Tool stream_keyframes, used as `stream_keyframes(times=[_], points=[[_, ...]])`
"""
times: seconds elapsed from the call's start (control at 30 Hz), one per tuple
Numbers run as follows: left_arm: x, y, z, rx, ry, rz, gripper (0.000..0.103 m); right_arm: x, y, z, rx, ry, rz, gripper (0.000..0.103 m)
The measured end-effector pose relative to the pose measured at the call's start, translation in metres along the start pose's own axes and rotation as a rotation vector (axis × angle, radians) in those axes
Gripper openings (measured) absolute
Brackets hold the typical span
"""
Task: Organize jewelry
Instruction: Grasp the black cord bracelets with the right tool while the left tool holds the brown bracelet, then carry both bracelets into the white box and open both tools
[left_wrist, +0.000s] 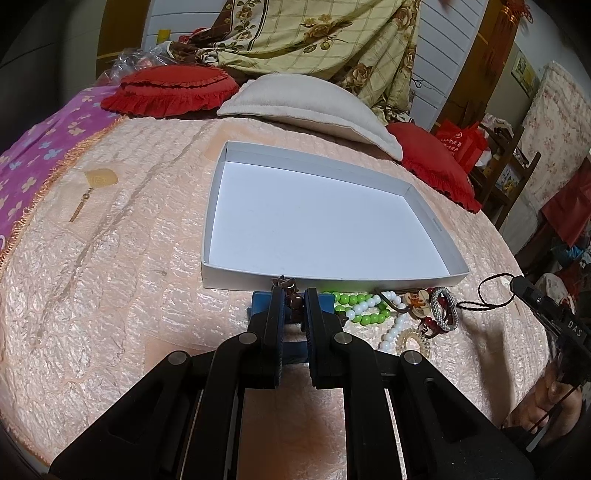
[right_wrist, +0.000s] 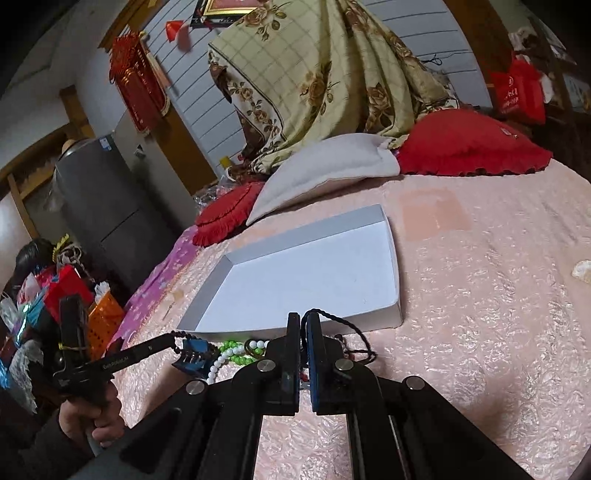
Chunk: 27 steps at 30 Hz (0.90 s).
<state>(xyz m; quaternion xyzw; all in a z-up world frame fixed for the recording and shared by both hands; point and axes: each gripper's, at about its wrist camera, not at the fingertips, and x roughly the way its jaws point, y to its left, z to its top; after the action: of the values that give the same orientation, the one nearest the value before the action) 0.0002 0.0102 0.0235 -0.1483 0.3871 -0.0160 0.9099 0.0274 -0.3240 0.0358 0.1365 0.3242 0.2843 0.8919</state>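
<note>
Left gripper (left_wrist: 293, 299) fingers clamp a brown bead strand (left_wrist: 284, 283), right gripper (right_wrist: 303, 321) fingers pinch the dark cord (right_wrist: 354, 328); pickup step, next likely carrying both into the white box (left_wrist: 436, 221).

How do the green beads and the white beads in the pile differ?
The green beads are bright lime and lie bunched close to the white box; the white beads are milky and trail in a longer line away from the box. Both are round, strung, and lie loose on the pink bedspread, held by neither gripper.
</note>
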Motion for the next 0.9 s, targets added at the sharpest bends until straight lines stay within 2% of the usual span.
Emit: stream_keyframes(times=[0.4,0.77,0.9], points=[[0.002,-0.002,-0.002,0.012,-0.002,0.021,0.009,0.007,0.009,-0.007,-0.052,0.038,-0.024,0.003],[0.002,-0.002,-0.002,0.012,-0.002,0.024,0.009,0.007,0.013,-0.009,-0.068,0.035,-0.028,0.003],[-0.004,-0.002,0.0,0.012,-0.026,0.014,0.009,0.002,0.014,-0.006,-0.067,0.008,-0.004,0.003]])
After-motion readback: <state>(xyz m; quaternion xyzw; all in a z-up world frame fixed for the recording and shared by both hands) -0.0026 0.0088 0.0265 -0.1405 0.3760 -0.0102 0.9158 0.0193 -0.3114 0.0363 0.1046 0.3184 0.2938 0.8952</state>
